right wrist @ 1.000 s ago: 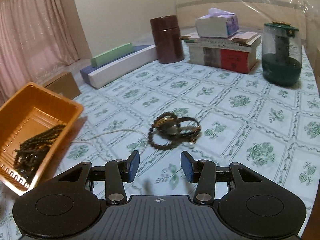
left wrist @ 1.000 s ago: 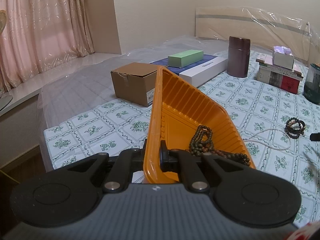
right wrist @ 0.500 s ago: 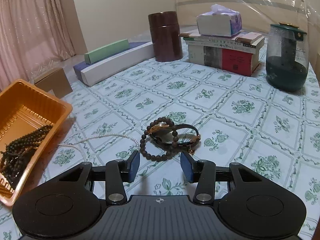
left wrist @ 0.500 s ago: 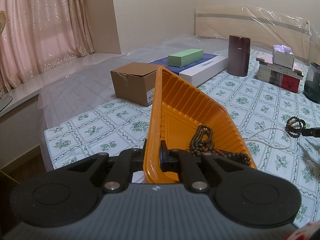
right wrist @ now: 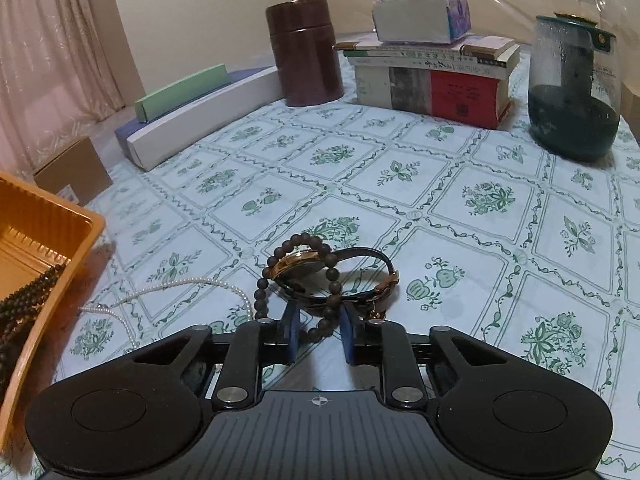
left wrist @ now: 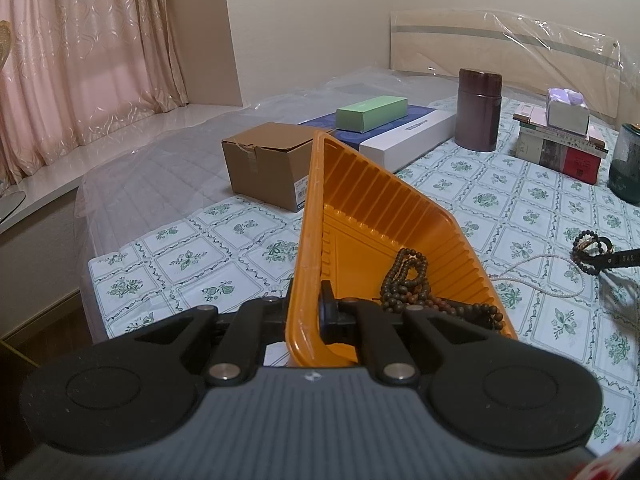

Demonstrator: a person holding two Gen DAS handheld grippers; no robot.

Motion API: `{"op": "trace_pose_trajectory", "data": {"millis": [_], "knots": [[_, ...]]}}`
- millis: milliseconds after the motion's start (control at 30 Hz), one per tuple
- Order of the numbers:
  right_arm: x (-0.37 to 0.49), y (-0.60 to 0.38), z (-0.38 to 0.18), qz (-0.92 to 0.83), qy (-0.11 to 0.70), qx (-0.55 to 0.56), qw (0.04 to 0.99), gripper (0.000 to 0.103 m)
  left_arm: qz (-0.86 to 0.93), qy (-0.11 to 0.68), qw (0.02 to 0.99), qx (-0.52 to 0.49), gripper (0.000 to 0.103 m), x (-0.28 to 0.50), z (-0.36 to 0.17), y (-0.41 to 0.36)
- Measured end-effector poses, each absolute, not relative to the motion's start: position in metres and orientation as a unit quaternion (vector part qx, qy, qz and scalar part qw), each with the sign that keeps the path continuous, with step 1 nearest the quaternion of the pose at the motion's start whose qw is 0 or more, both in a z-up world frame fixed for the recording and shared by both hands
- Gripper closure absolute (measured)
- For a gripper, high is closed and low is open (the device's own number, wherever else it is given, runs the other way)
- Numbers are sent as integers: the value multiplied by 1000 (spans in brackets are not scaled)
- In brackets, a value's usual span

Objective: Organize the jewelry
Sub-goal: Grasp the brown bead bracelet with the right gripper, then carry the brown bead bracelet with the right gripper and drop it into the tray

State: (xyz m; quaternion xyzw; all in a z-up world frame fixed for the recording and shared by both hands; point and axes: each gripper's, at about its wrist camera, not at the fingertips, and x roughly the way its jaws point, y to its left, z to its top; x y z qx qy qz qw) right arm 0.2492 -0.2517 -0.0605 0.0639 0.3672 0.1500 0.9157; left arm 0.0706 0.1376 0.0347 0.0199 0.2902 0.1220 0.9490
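One bed (right wrist: 460, 184) under a green-flowered cloth carries everything, pink curtains (left wrist: 80, 52) at ten o'clock. One orange tray (left wrist: 360, 216) stands tipped, its near wall pinched in the left gripper (left wrist: 310, 312) jaws, one dark bead strand (left wrist: 408, 280) inside. At centre lie one bead bracelet (right wrist: 276, 264), one watch (right wrist: 300, 266) and one pearl string (right wrist: 180, 285). The right gripper (right wrist: 319, 330) jaws have just been closing; they seem to nip the bracelet's near loop.
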Motion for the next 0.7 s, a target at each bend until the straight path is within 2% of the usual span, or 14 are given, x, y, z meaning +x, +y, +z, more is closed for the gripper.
{"op": "trace_pose_trajectory", "data": {"millis": [700], "knots": [[189, -235, 8, 212, 309, 38, 926, 97, 122, 290, 949, 19, 97, 71, 34, 138]]}}
